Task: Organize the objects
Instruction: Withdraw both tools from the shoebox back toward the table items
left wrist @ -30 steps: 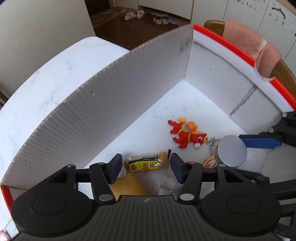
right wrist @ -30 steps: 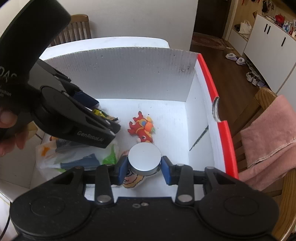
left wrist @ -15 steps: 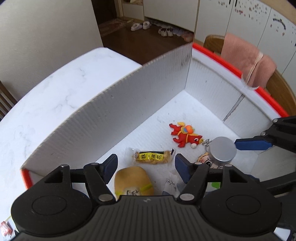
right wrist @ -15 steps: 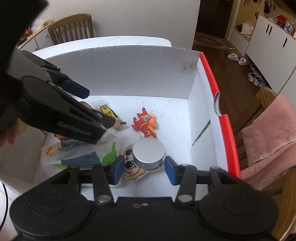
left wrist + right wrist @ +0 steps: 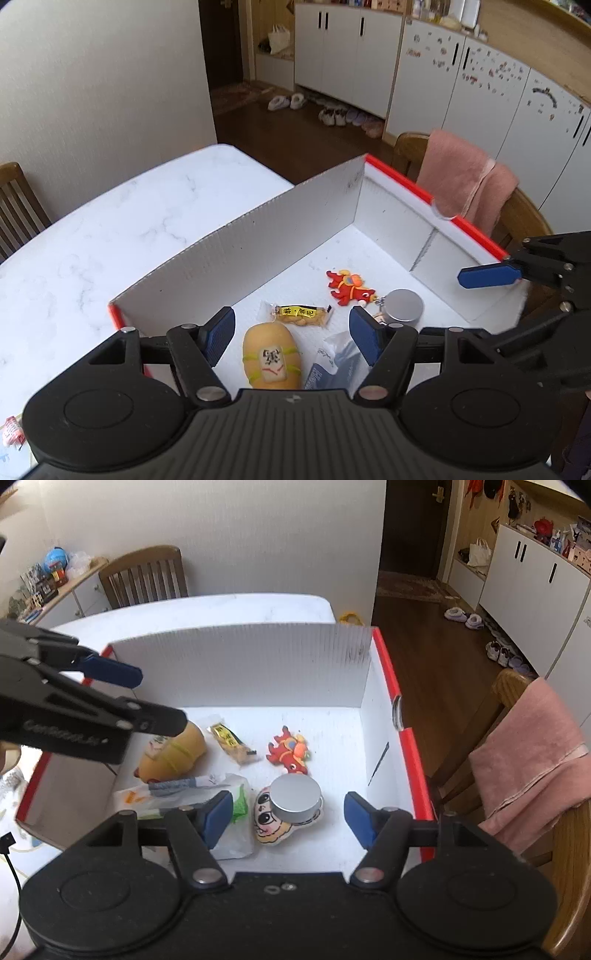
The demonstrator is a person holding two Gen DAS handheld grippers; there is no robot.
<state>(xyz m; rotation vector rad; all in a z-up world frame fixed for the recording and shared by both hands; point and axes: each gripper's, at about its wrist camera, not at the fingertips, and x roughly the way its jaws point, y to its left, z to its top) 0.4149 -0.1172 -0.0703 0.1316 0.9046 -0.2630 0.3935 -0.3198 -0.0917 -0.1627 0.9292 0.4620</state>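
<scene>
1. Your left gripper [image 5: 291,332] hangs above the near end of the box [image 5: 258,236]; its jaws are spread wide and hold nothing.
2. Between its blue pads, lower down, you see the yellow plush [image 5: 271,356] lying on the box floor, a white patch with a printed character facing up.
3. Just beyond the plush lies the snack packet [image 5: 301,314] with its yellow label, flat on the floor.
4. Your right gripper [image 5: 286,818] also has its jaws spread, with nothing between them.
5. The tin [image 5: 295,794], a round silver one, sits below and between the right pads, touching neither. It rests on top of the face charm [image 5: 271,825], covering its upper part.
6. The red dragon [image 5: 290,751] lies flat just beyond the tin, near the middle of the floor; from the left wrist view a small keyring joins it toward the tin [image 5: 402,304].
7. A plastic bag [image 5: 192,797] with green and orange print lies left of the face charm, partly under the right gripper's left pad and touching the plush [image 5: 173,753].
8. The box stands on a white marble table [image 5: 92,243]. A pink towel [image 5: 532,753] hangs over a wooden chair beside the box's red-edged wall.
</scene>
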